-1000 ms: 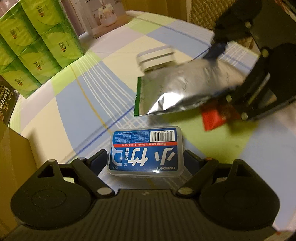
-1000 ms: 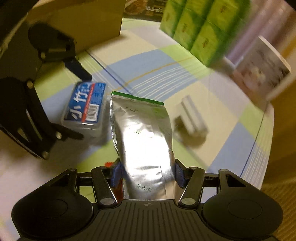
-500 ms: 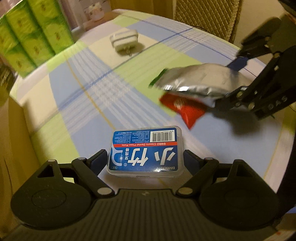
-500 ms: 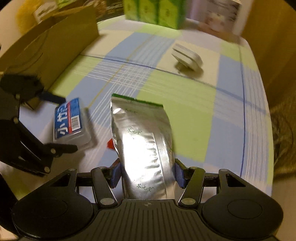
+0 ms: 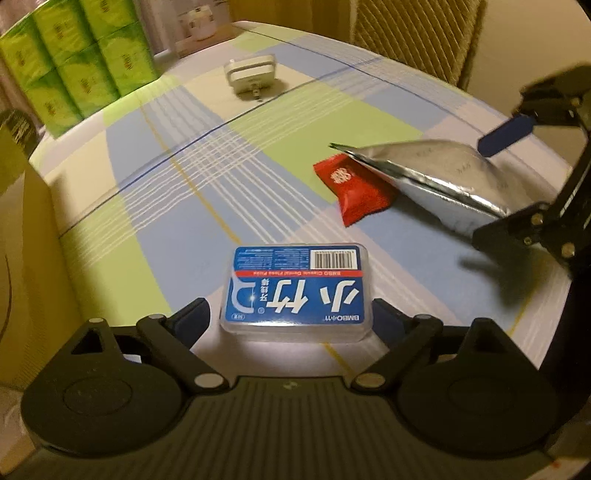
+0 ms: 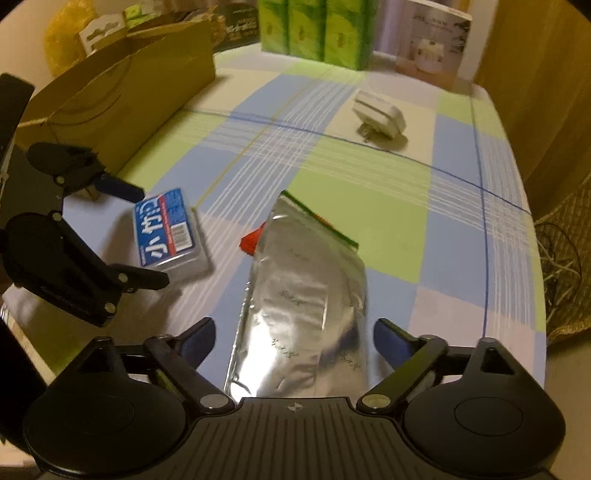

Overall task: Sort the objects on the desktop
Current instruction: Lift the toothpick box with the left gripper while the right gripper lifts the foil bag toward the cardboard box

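Observation:
A blue floss pick box (image 5: 295, 288) lies on the checked tablecloth between the spread fingers of my left gripper (image 5: 291, 321), which is open. It also shows in the right wrist view (image 6: 168, 230). A silver foil pouch (image 6: 303, 299) lies between the spread fingers of my right gripper (image 6: 295, 338), which is open. The pouch (image 5: 432, 177) rests partly on a red packet (image 5: 358, 188). A white plug adapter (image 6: 378, 114) lies further off on the cloth.
A brown paper bag (image 6: 122, 96) stands at the table's left side. Green tissue packs (image 6: 314, 29) and a white box (image 6: 432, 40) stand at the far edge. A wicker chair (image 5: 413, 33) is beyond the table.
Both grippers have opened. The floss box and the foil pouch were let go and now lie on the cloth, both nearer the table's front edge than before.

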`<state>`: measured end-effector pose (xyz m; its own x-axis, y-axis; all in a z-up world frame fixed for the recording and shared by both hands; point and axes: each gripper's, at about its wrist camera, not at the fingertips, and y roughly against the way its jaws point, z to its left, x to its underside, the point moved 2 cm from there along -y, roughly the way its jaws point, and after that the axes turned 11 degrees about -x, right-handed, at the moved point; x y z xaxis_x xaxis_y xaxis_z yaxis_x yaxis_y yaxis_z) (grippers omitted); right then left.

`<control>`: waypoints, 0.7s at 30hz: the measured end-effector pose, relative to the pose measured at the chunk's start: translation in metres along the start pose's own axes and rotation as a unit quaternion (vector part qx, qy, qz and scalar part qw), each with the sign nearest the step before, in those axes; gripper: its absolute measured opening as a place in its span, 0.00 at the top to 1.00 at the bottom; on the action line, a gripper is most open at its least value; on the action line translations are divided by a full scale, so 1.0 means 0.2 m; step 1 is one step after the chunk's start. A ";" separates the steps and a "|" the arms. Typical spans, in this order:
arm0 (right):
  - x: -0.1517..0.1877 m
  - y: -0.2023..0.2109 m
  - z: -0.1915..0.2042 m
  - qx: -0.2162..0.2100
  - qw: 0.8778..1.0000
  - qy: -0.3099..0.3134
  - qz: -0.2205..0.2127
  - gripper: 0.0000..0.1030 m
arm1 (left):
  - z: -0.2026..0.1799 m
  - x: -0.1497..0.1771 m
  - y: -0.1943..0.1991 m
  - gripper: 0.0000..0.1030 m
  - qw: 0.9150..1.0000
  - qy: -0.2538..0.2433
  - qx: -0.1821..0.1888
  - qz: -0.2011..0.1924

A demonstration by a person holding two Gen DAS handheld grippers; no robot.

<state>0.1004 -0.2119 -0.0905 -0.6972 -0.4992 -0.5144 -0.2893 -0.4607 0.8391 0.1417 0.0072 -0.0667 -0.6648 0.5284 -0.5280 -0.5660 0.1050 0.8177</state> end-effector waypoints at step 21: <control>0.01 -0.11 -0.19 -0.058 0.992 -0.113 0.006 0.09 | -0.01 -0.03 -0.06 0.19 1.000 -0.009 0.015 0.008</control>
<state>0.1303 -0.2306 -0.1171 -0.8337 -0.3332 -0.4404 -0.2117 -0.5438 0.8121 0.1517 0.0016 -0.0743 -0.6649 0.5445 -0.5113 -0.5408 0.1213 0.8323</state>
